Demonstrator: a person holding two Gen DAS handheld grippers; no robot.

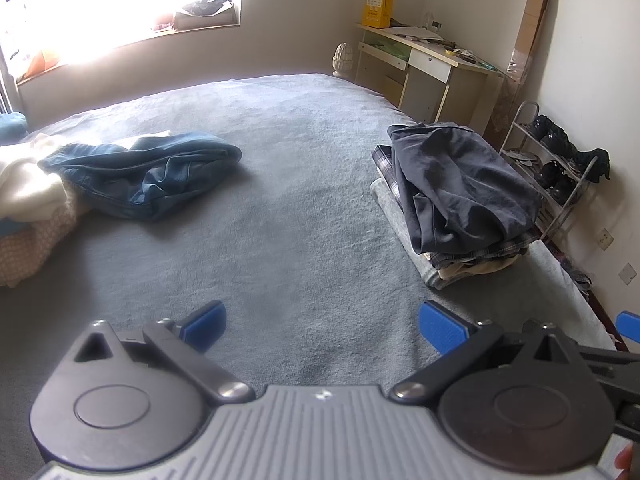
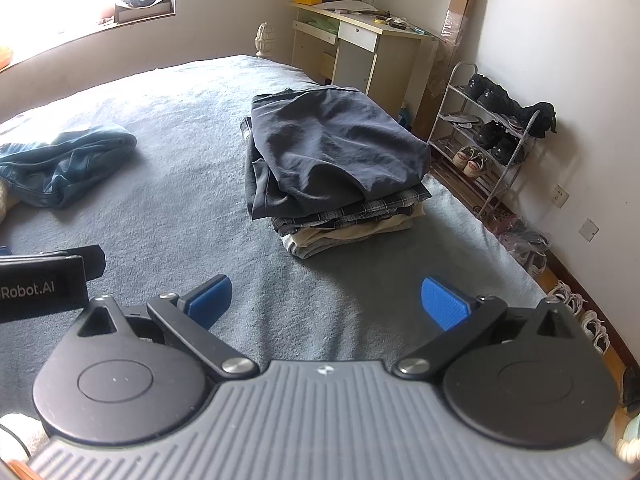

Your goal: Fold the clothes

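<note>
Both the left gripper [image 1: 322, 326] and right gripper [image 2: 326, 298] hover spread and empty over the bed [image 1: 288, 184]; folded stack [image 2: 336, 168] done far right, jeans [image 1: 144, 176] unfolded far left.

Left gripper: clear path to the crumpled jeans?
Probably yes. The left gripper hangs open and empty over bare bed; the jeans lie ahead to its left, nothing between. The folded stack sits off right.

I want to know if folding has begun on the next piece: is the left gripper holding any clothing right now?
No. The left gripper is open over the bare grey bedspread, with nothing between its blue fingers, while the jeans lie untouched farther away.
</note>
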